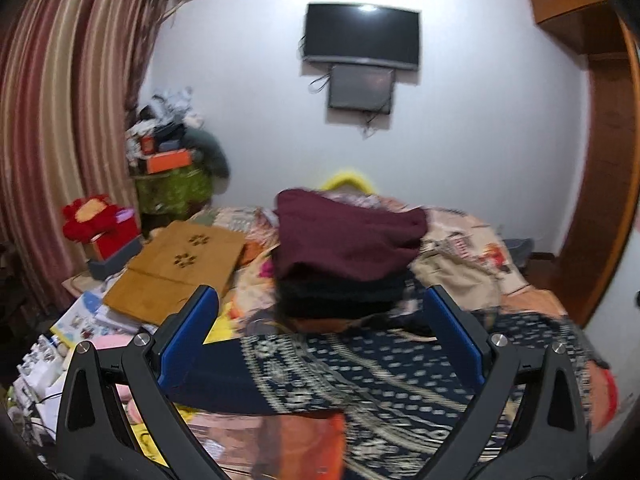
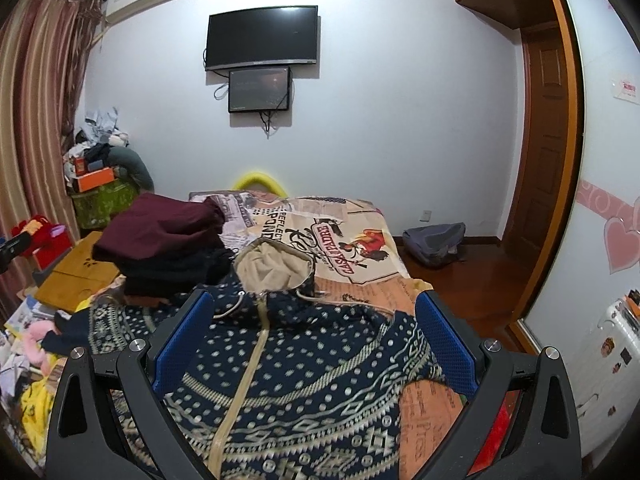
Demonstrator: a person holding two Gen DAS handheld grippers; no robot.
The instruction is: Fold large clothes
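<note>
The left wrist view is smeared by motion blur, so the patterned navy hoodie (image 1: pixel 360 376) loses its print detail; its lower part runs off the bottom edge in both views; the folded stack (image 2: pixel 168 256) hides the bedspread (image 2: pixel 360 240) behind it; the dark items under the maroon garment (image 1: pixel 344 240) cannot be told apart.

Left gripper (image 1: pixel 320 312) jaws wide apart; right gripper (image 2: pixel 314 312) likewise

Both wrist views face the wall television (image 1: pixel 362 36) (left closer) over bed
</note>
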